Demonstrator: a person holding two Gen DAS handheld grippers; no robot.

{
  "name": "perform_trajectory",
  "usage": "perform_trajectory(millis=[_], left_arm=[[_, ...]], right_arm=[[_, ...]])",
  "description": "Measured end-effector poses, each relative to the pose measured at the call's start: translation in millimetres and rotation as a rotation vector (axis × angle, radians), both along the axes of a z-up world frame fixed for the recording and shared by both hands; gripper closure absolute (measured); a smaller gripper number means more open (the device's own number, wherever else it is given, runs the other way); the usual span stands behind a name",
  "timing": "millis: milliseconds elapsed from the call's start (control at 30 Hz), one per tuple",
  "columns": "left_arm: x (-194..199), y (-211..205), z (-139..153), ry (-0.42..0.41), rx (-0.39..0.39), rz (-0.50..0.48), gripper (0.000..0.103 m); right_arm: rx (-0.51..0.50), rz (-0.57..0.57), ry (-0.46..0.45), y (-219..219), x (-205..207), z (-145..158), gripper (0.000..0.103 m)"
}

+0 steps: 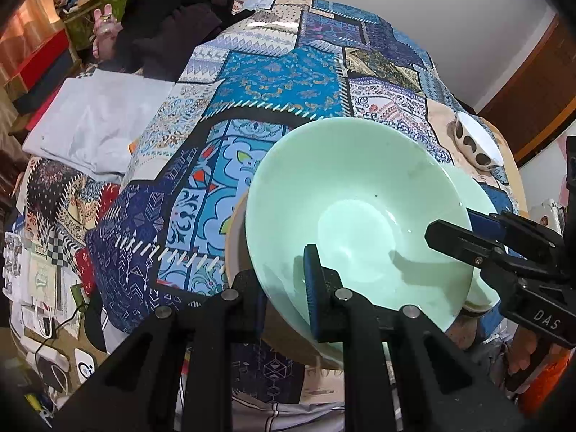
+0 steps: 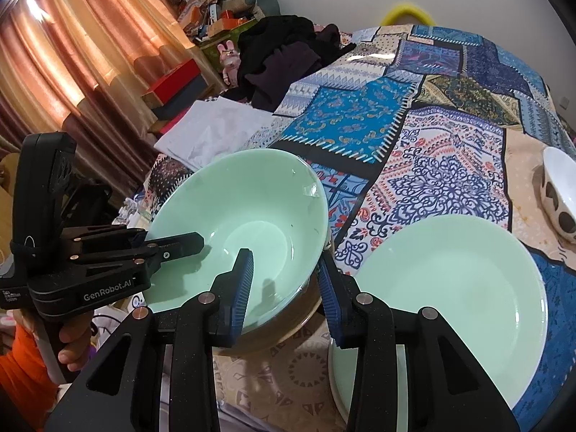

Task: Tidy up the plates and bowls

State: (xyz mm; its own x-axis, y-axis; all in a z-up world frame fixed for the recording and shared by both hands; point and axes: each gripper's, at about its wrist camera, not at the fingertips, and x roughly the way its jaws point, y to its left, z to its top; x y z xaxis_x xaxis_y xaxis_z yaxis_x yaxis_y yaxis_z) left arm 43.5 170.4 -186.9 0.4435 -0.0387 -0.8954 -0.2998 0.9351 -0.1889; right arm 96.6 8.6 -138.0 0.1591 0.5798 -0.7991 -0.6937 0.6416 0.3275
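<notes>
A pale green bowl (image 1: 352,194) (image 2: 244,208) hangs tilted over the patchwork tablecloth, held at two sides of its rim. My left gripper (image 1: 279,262) (image 2: 169,243) is shut on the near-left rim, one pad inside, one outside. My right gripper (image 2: 284,255) (image 1: 451,223) is shut on the opposite rim in the same way. A brown bowl (image 1: 235,244) (image 2: 288,327) shows directly beneath the green bowl; whether they touch I cannot tell. A pale green plate (image 2: 450,306) lies flat just right of them.
A white bowl with dark spots (image 1: 475,144) (image 2: 561,194) stands near the table's right edge. Folded white cloth (image 1: 93,118) and dark clothes (image 2: 284,57) lie at the far left. A hand (image 2: 72,342) with an orange sleeve holds the left gripper.
</notes>
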Motion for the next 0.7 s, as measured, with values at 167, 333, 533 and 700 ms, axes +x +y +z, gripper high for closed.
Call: perform_trajectory(millis=[167, 333, 533, 700], left_arm=[[-3.6, 0.6, -7.6, 0.02, -0.01, 0.002, 0.085], [-4.7, -0.3, -8.7, 0.021, 0.005, -0.001, 0.085], [-6.5, -1.5, -10.1, 0.021, 0.04, -0.012, 0.085], [-5.8, -1.7, -10.0, 0.031, 0.04, -0.02, 0.085]], right_arm=[[-0.016, 0.01, 0.015, 3.2, -0.6, -6.2, 0.069], [-0.023, 0.018, 0.029, 4.8, -1.3, -10.7, 0.069], [-0.016, 0.026, 0.041, 2.6, -0.3, -10.5, 0.069], [-0.02, 0.032, 0.042, 2.7, 0.0, -10.4, 0.069]])
